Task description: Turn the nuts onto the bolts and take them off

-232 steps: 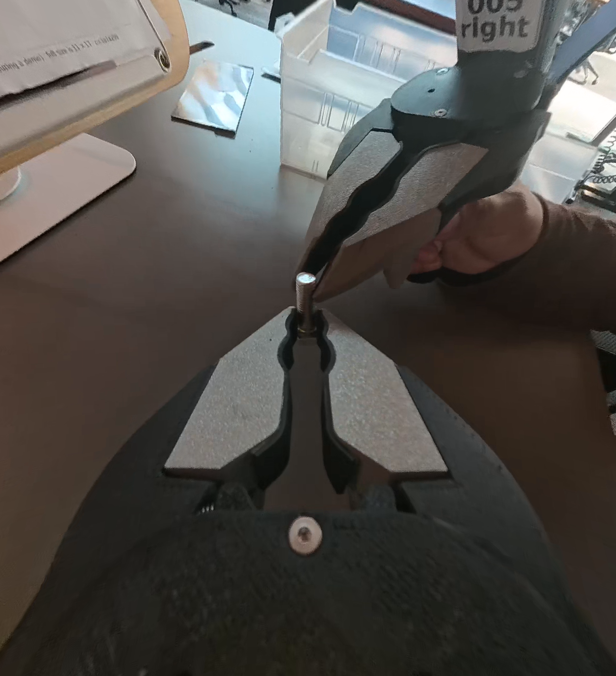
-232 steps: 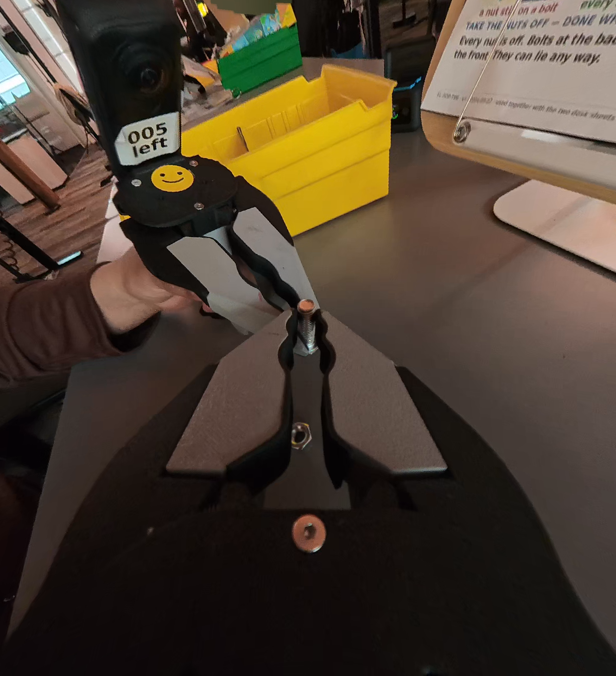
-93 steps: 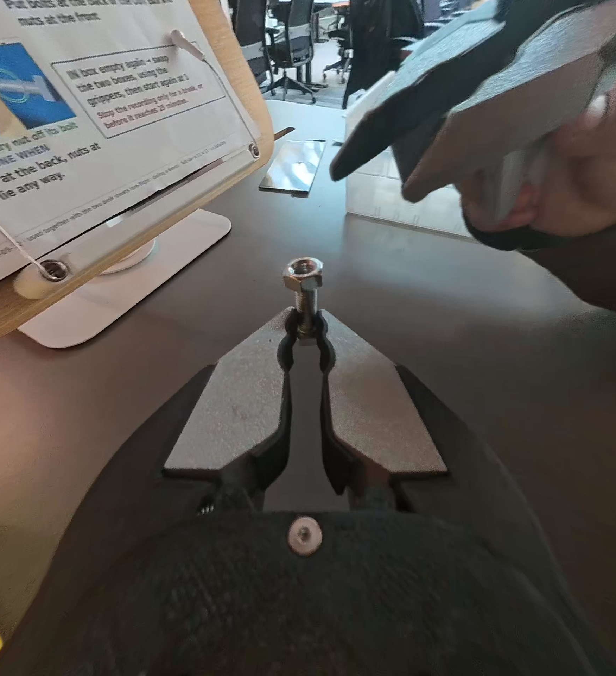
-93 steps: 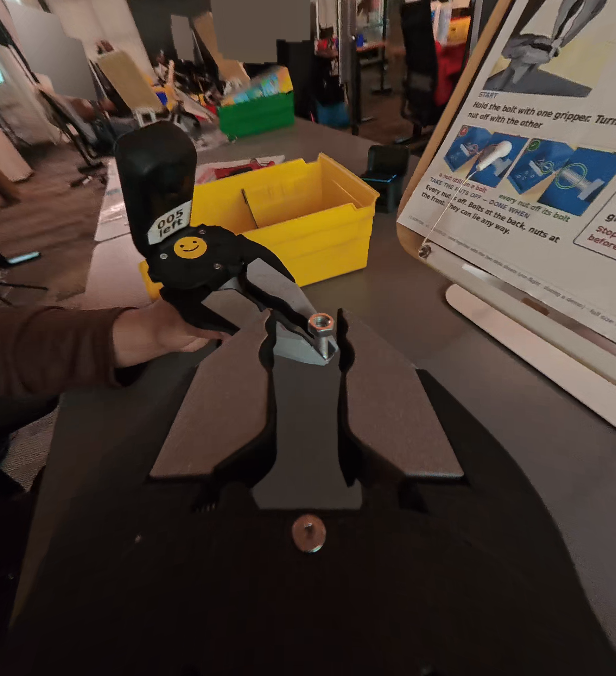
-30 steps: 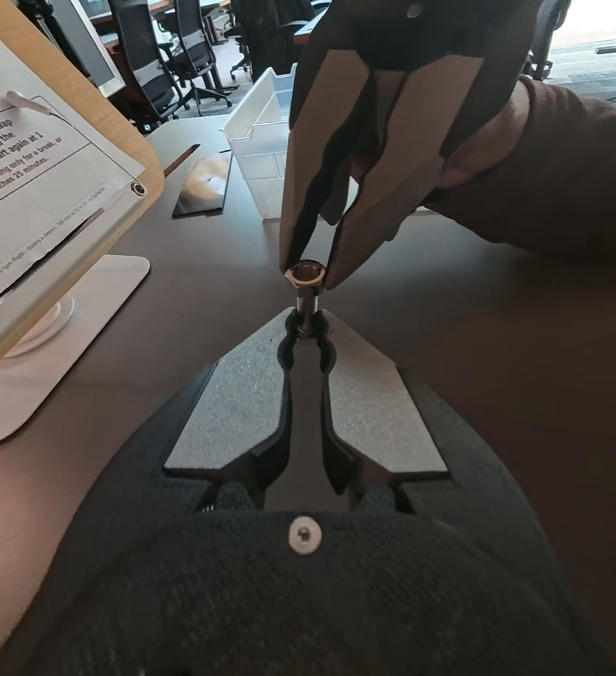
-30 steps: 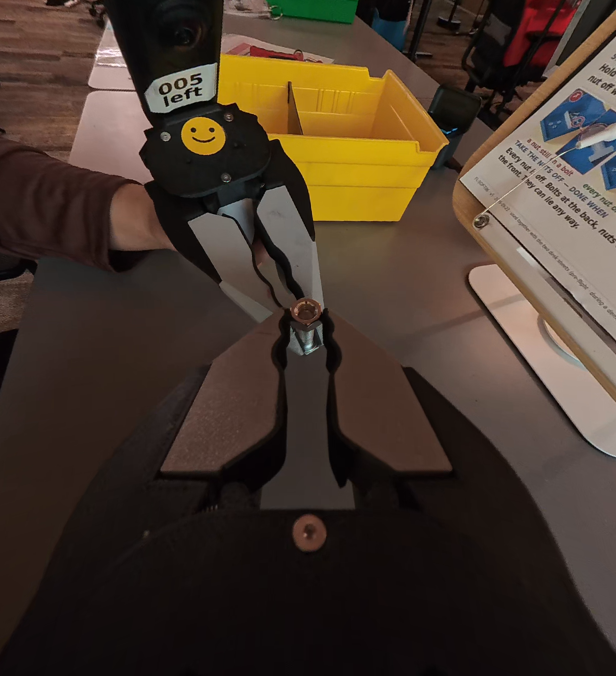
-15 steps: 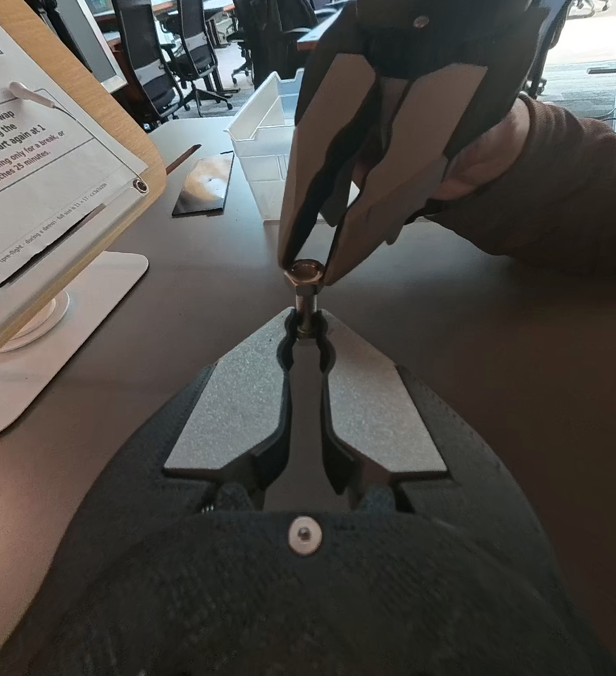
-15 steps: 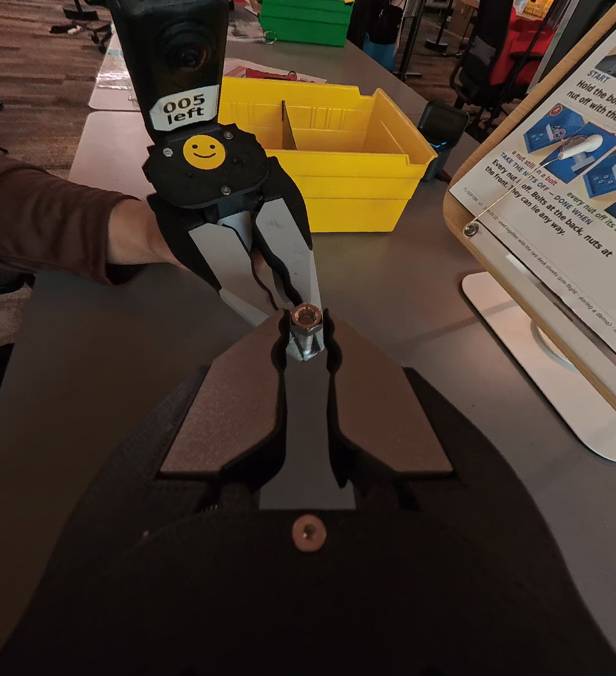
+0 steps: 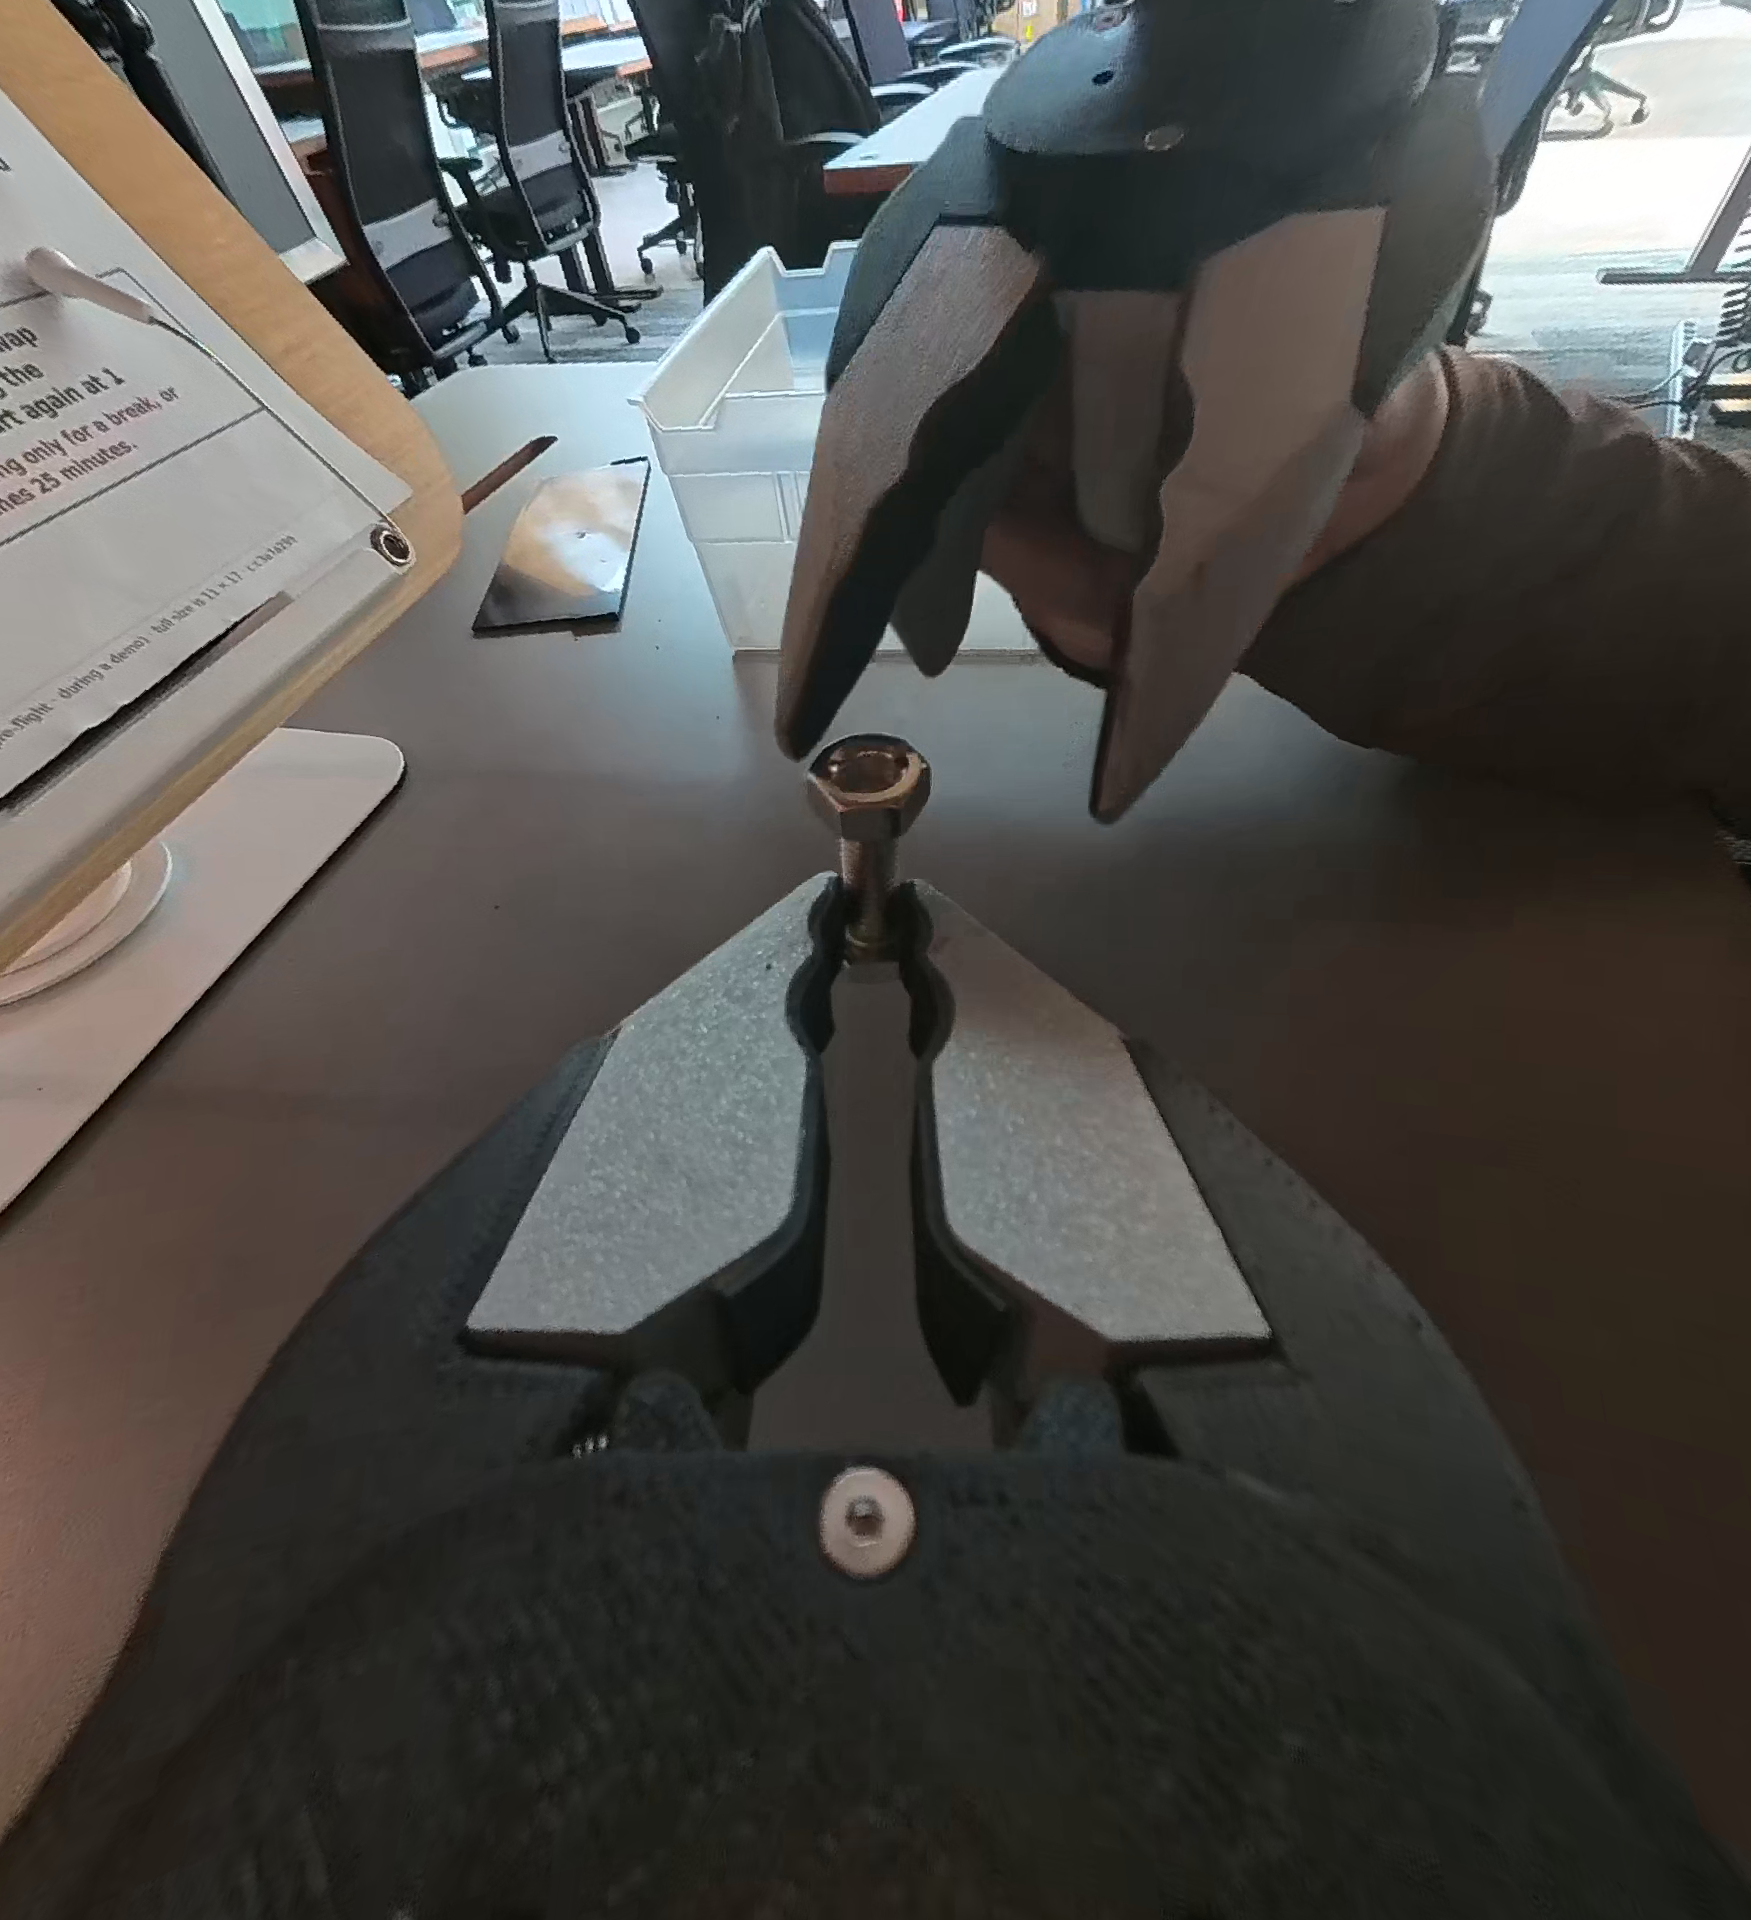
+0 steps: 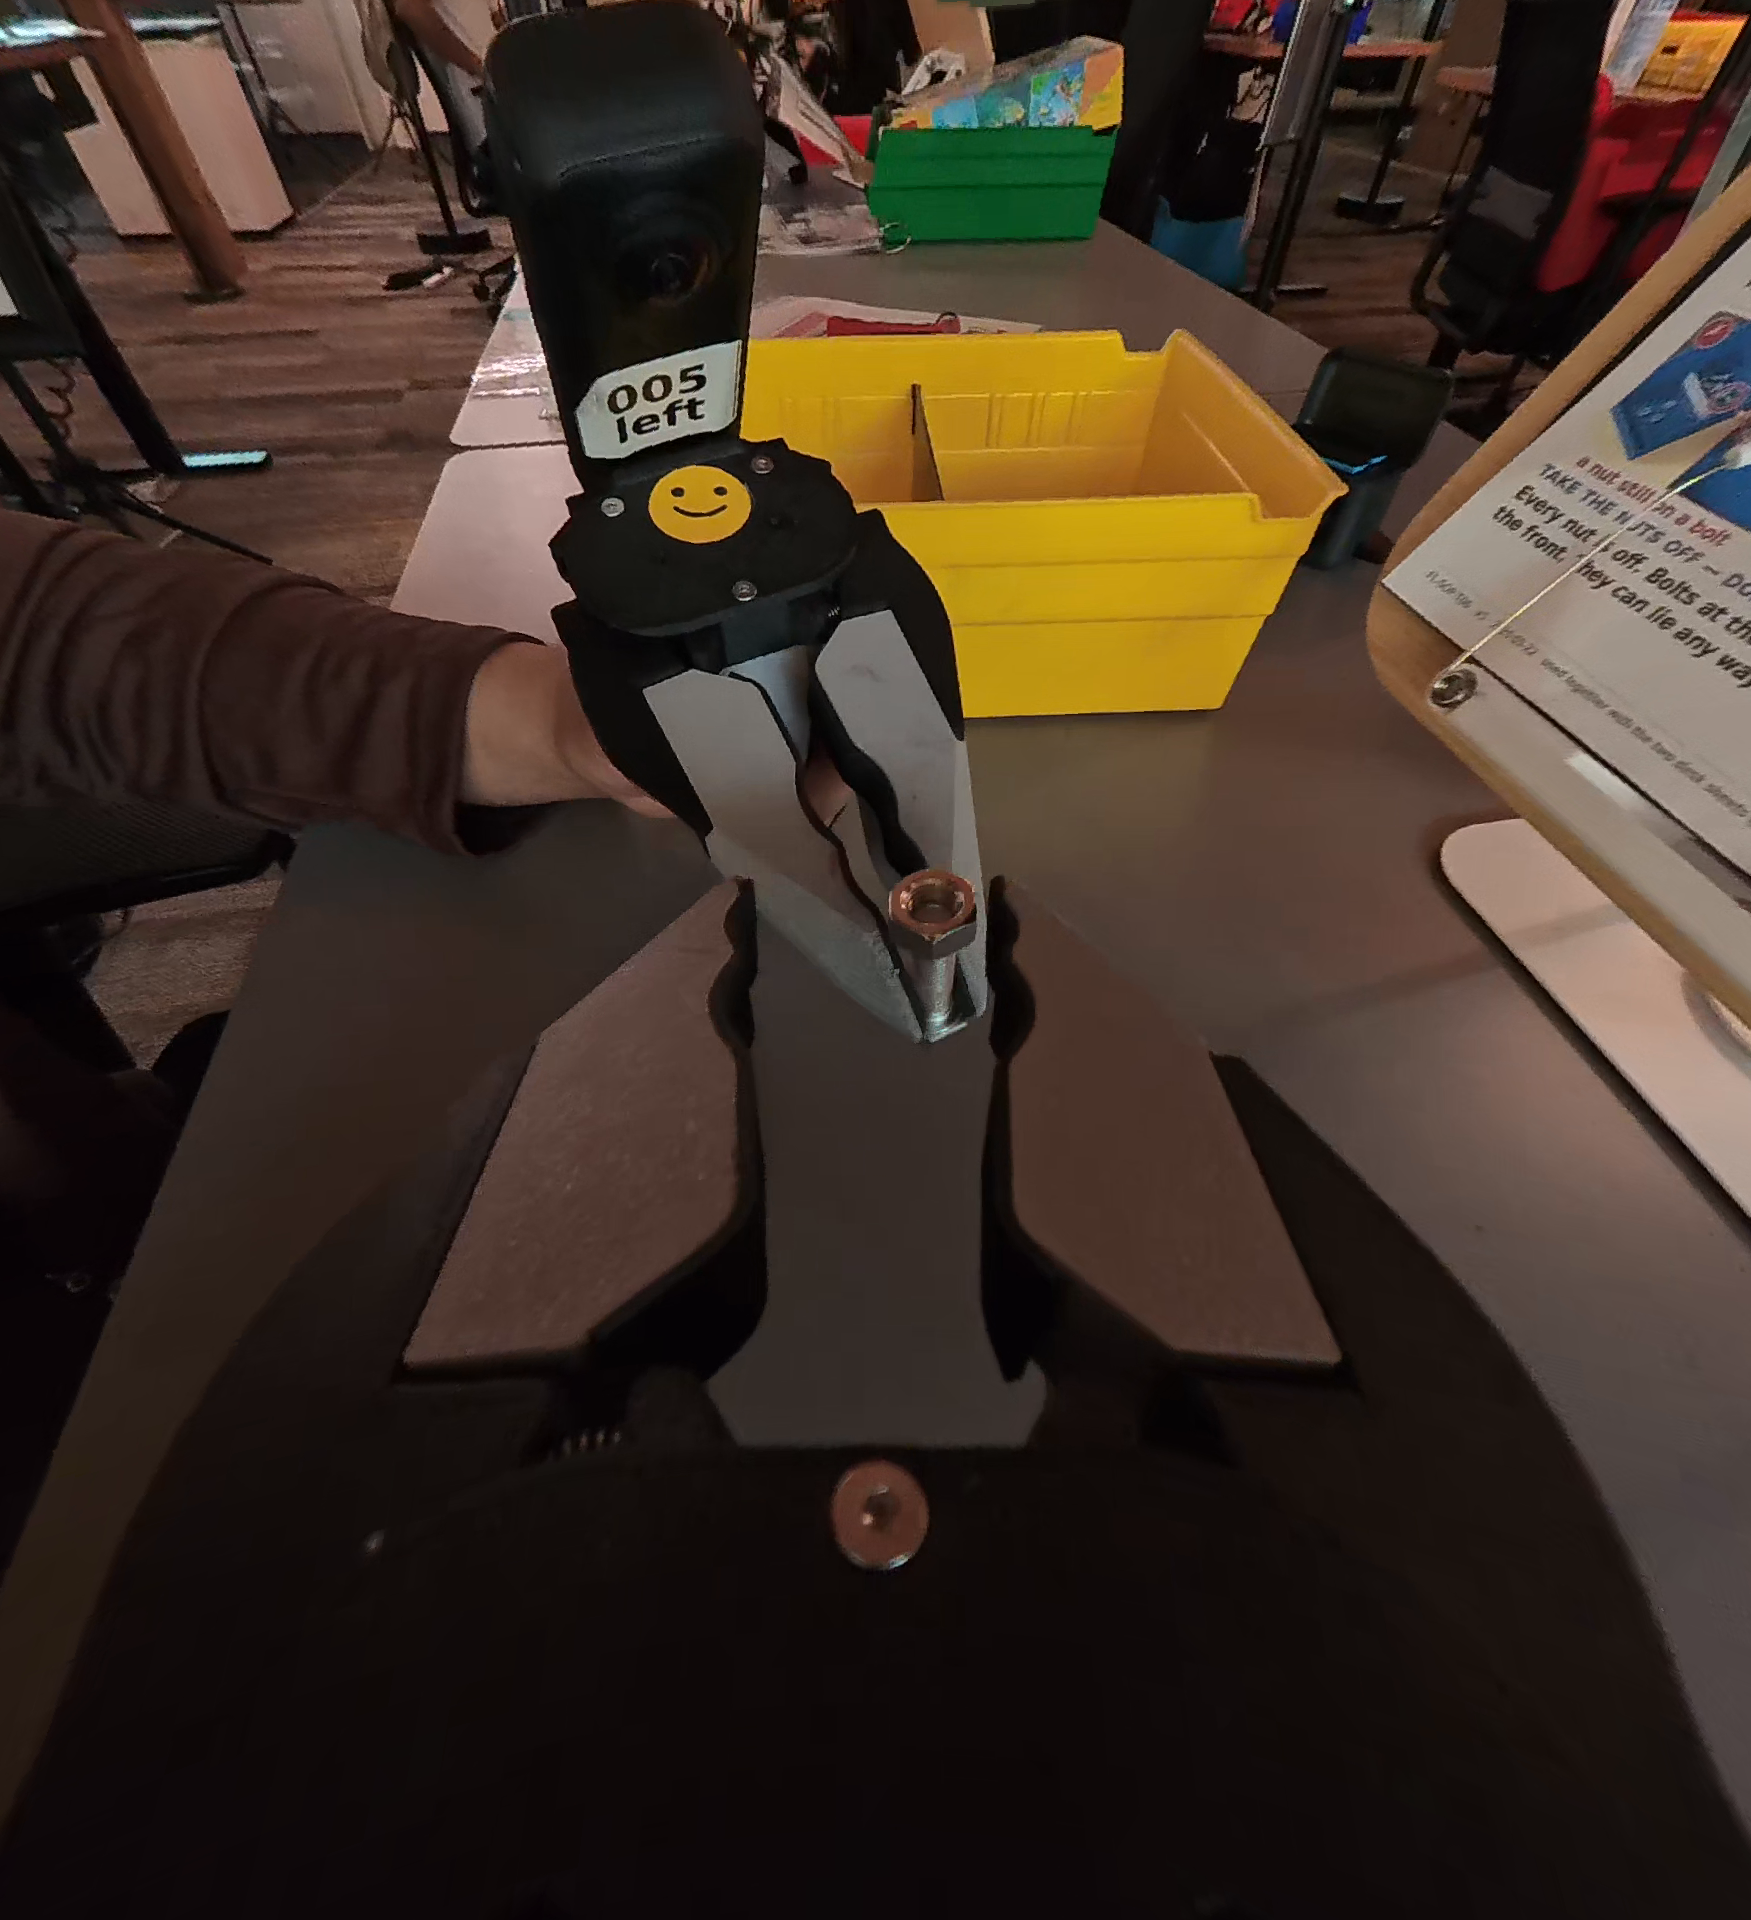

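A silver bolt (image 9: 863,868) stands upright, its lower end pinched in my left gripper (image 9: 873,896), which is shut on it. A hex nut (image 9: 869,795) sits on the bolt's top end. My right gripper (image 9: 954,774) hangs over it, open, with its fingertips either side of the nut and apart from it. In the right wrist view, my right gripper (image 10: 871,902) is open and empty. The nut (image 10: 933,906) and bolt (image 10: 938,987) show between its fingers, held by the left gripper (image 10: 938,1023).
A yellow divided bin (image 10: 1058,623) stands behind the left gripper. A clear bin (image 9: 736,447) and a black plate (image 9: 564,561) lie behind the right gripper. An instruction board on a white stand (image 9: 123,468) is at the table's side. A green bin (image 10: 985,177) sits farther off. Left and right tips are no more than a few centimetres apart.
My right gripper was shut on the nut on the bolt's top; it has now opened and let go. The nut stays on the bolt. The left gripper still holds the bolt.
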`<act>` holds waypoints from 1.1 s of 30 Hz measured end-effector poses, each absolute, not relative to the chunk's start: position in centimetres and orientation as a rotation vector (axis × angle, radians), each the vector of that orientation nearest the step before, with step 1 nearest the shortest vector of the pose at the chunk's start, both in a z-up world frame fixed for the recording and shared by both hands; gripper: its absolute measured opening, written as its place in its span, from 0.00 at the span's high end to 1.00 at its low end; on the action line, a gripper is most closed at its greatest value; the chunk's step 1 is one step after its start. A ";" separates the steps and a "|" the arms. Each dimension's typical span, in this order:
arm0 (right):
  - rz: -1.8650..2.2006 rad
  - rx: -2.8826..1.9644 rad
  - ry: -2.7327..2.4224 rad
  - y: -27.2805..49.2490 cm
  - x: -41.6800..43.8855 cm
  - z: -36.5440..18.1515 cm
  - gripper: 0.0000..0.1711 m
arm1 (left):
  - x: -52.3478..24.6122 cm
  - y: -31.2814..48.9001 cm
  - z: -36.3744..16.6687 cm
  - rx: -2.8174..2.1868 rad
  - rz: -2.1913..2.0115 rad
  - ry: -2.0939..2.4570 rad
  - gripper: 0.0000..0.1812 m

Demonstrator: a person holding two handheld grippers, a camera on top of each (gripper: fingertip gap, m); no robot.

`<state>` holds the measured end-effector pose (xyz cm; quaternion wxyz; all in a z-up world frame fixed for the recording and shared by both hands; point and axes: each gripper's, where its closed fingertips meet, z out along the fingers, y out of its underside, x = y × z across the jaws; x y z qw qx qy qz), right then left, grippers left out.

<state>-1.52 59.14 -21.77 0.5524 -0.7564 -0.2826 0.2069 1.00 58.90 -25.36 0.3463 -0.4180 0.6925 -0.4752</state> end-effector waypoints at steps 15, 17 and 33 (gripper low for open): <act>0.458 -1.804 -0.640 59.4 -0.9 -21.8 0.81 | 1.0 59.0 -25.1 -1.089 -1.255 1.787 0.96; 0.451 -1.801 -0.654 59.5 -1.2 -21.9 0.81 | 1.0 58.9 -25.2 -1.083 -1.242 1.792 0.96; 0.490 -1.804 -0.627 59.8 -1.5 -22.0 0.77 | 1.1 59.6 -25.0 -1.117 -1.241 1.761 0.96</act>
